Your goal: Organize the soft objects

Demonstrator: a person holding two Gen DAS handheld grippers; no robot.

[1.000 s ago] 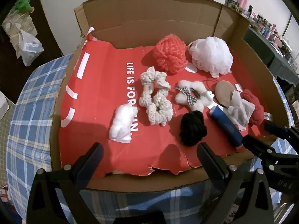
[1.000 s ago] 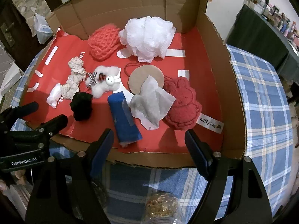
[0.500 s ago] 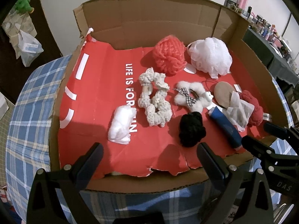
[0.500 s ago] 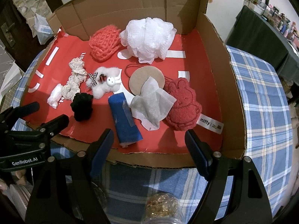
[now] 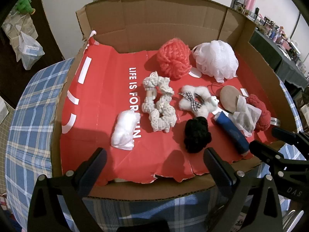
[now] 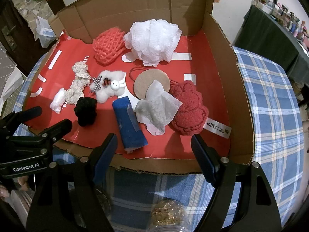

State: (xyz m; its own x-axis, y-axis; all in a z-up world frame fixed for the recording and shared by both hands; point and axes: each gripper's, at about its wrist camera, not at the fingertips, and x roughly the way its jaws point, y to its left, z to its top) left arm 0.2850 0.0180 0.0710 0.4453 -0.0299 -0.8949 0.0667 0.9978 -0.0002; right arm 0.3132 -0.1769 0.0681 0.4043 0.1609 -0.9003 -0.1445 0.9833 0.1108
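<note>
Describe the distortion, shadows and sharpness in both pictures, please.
Left wrist view: fisheye bends the cardboard box walls; corners black; black scrunchie casts a short shadow. Right wrist view: same bending; blue roll sharp, glass jar at the bottom blurred.

Red sheet lettering [image 5: 134, 100]: you can read "LIFE IS FOR", then the white wad [image 5: 125, 130] covers the rest.
Brown disc [image 6: 148, 83]: its near edge hides under the gauze pouch [image 6: 157, 109].
Jar of gold bits [image 6: 167, 216]: cut off by your right view's bottom edge.

"miffy" on white tag [image 6: 217, 128]
</note>
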